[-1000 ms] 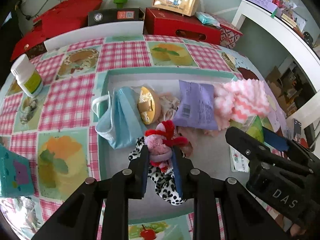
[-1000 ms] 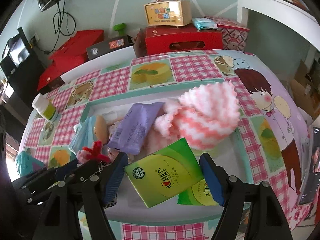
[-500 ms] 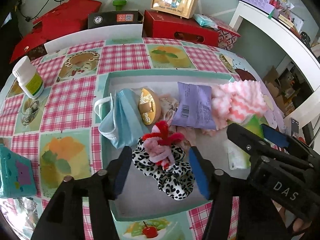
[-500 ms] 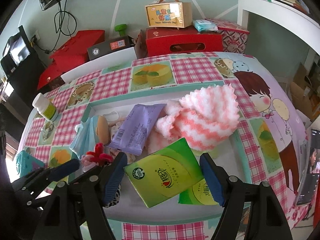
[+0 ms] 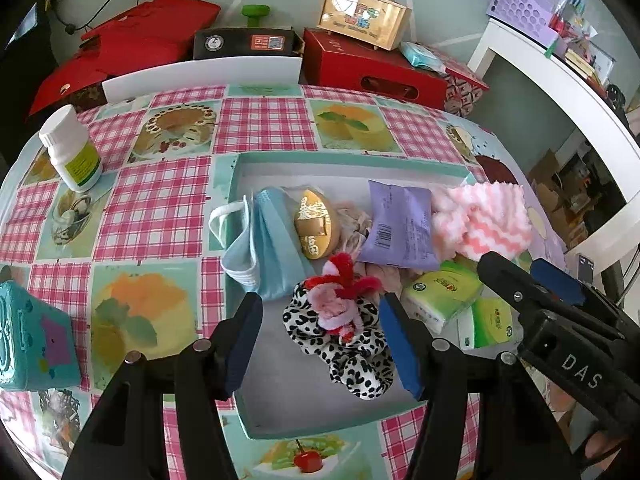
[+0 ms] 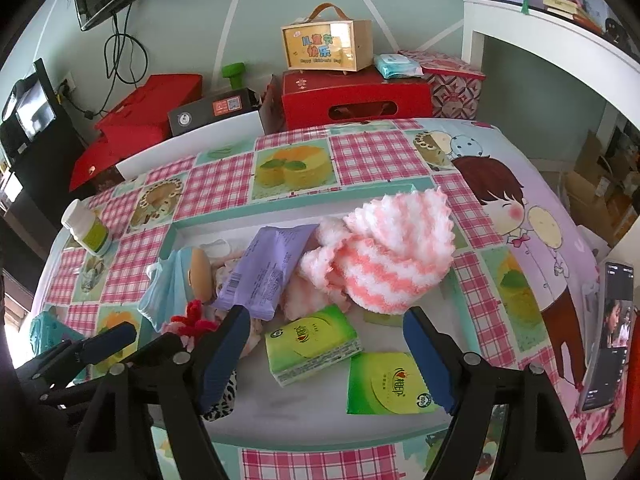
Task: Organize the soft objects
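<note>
In the tray [image 5: 240,408] I count two green tissue packs, one [image 6: 312,344] lying just ahead of my right tongs [image 6: 326,354] and the other [image 6: 386,384] at the tray's near right corner; one purple packet [image 5: 400,226], one pink-and-white fluffy cloth [image 6: 384,256] at the tray's right edge, one blue face mask [image 5: 264,244] along the left edge, one gold pouch [image 5: 314,224], and one leopard scrunchie [image 5: 348,344] with a pink-and-red plush bit [image 5: 338,296] on top. On the tablecloth off the tray's far left corner stands one white bottle [image 5: 72,148]. The green packs carry Chinese characters I can't read with certainty; the purple packet shows a barcode, and the black body of my right tongs reads "DAS" in the left view. My left tongs [image 5: 322,340] stand wide apart around the scrunchie, touching nothing; a second ago they were clamped on the plush bit, which now lies free near the tray's front edge. My right tongs are apart too, and the green pack between them a second ago now rests flat on the tray floor.
</note>
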The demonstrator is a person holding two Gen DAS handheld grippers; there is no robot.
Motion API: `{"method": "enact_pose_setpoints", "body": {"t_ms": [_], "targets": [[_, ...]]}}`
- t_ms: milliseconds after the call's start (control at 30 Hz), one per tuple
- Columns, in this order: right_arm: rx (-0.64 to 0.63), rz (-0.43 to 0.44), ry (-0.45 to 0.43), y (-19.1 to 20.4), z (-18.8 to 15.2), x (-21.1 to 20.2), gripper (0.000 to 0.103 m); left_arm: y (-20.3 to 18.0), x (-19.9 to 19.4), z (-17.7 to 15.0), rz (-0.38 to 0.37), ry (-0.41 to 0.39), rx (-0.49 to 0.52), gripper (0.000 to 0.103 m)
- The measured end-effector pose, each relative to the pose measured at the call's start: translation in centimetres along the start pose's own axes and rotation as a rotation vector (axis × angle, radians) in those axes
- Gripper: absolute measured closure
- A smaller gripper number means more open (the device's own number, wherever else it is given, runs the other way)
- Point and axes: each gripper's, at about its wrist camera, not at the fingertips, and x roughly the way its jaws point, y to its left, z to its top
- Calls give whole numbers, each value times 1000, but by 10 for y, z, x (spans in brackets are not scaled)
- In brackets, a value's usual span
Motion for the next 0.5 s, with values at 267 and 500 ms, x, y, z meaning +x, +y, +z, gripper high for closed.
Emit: {"method": "enact_pose_setpoints", "body": {"t_ms": [267, 500], "targets": [[17, -10, 19, -4, 0, 5, 21, 23, -5, 3, 17, -2, -100, 41], [-36, -37, 54, 6, -4, 13, 18, 40, -8, 5, 116, -33, -150, 20]]}}
